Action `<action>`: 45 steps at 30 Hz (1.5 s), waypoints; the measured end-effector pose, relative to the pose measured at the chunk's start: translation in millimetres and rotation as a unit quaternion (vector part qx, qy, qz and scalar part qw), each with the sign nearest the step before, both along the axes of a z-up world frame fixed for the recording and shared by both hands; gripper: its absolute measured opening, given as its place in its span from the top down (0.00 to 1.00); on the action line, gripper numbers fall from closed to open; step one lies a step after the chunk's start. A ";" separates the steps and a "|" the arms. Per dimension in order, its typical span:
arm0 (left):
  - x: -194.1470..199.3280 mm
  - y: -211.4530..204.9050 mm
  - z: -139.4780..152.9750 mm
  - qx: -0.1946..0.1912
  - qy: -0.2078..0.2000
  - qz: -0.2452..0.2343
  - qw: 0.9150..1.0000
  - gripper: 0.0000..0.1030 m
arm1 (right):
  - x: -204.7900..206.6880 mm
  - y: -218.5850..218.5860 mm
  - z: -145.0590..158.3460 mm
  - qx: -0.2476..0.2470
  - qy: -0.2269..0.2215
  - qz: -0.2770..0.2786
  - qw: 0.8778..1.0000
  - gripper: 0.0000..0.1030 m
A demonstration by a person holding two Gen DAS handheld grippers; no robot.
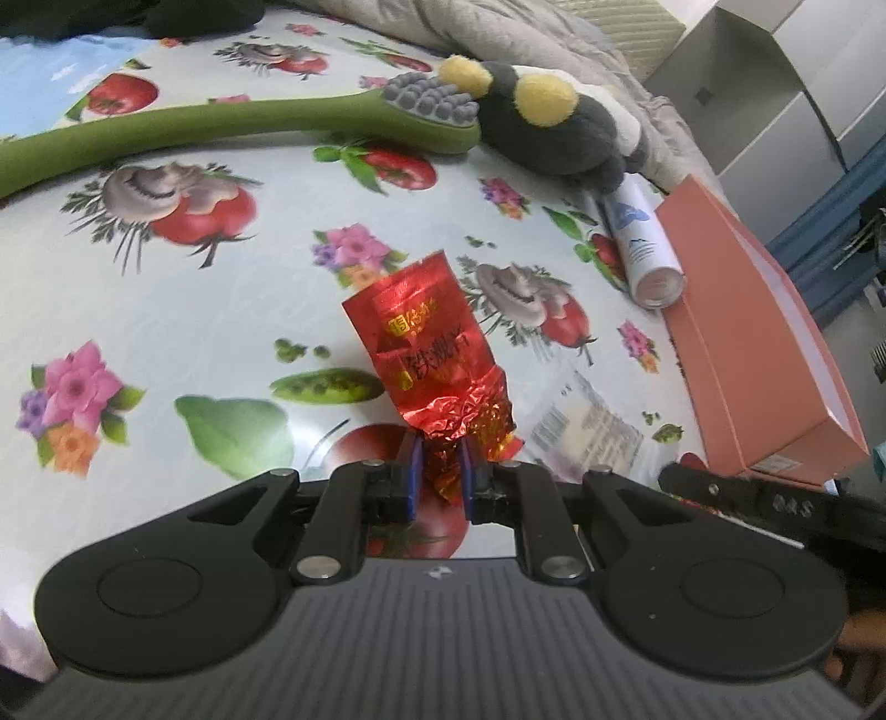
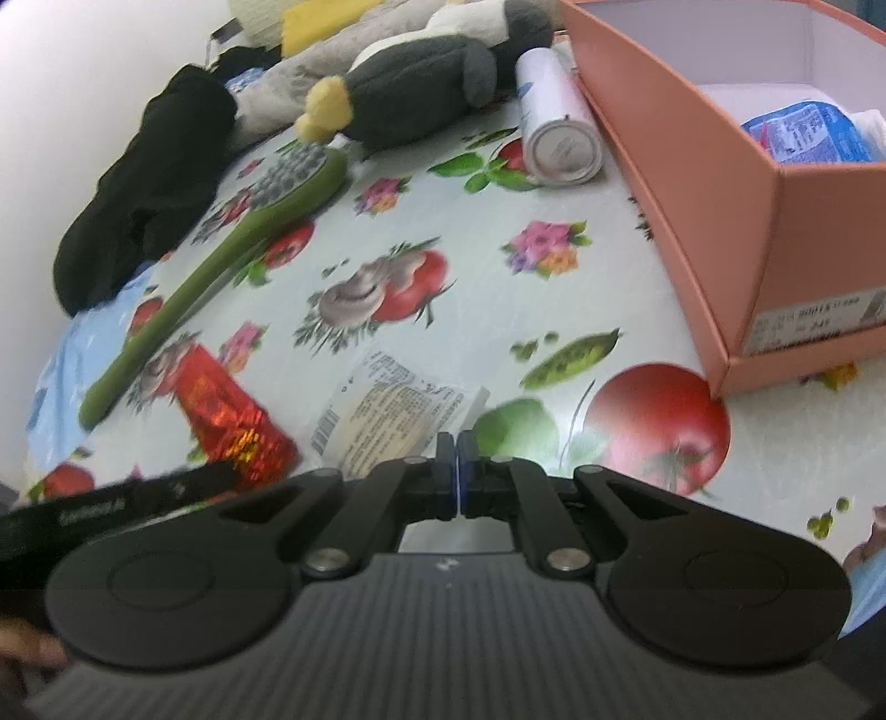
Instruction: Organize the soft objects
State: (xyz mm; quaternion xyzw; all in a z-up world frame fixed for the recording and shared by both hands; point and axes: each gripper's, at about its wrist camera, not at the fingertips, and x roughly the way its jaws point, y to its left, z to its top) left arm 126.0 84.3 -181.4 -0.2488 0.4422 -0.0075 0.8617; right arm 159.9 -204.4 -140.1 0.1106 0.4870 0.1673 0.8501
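Glossy oilcloth printed with tomatoes, mushrooms, pea pods and flowers covers the desk (image 2: 554,343). The left gripper (image 1: 438,459) has its jaws pinching the crumpled lower end of a red foil packet (image 1: 429,343), which stands tilted above the cloth. The right gripper (image 2: 457,465) has its jaws pressed together, just beside a clear labelled sachet (image 2: 387,415) lying flat on the cloth. A green long-handled brush (image 1: 221,127) lies across the far part of the desk, its grey bristle head touching a grey plush toy (image 1: 554,127) with yellow feet. A white cylindrical tube (image 2: 556,122) lies between the plush toy and an open salmon-pink cardboard box (image 2: 692,183); the box holds a blue packet (image 2: 803,133). Black fabric (image 2: 144,183) and a grey quilted cloth (image 1: 498,33) lie along the far edge. White cabinets (image 1: 786,111) stand beyond the desk.
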 end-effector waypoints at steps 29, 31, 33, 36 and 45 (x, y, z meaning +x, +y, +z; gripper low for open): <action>-4.6 -10.4 5.8 -0.005 -0.018 0.067 0.998 0.29 | 0.2 45.2 -15.7 -0.113 -0.108 0.206 0.966 0.30; -3.6 -12.4 5.4 -0.005 -0.018 0.066 0.998 0.27 | -1.5 45.5 -18.7 -0.116 -0.116 0.216 0.963 0.30; -2.0 -15.1 4.3 0.000 -0.015 0.066 0.998 0.27 | -1.7 44.7 -20.2 -0.114 -0.116 0.219 0.962 0.28; 0.5 -19.4 2.2 0.003 -0.011 0.067 0.998 0.27 | -5.2 45.6 -19.7 -0.115 -0.119 0.227 0.960 0.28; 4.9 -33.6 0.4 0.038 -0.006 0.058 0.998 0.27 | -15.5 47.7 -21.2 -0.117 -0.133 0.252 0.951 0.36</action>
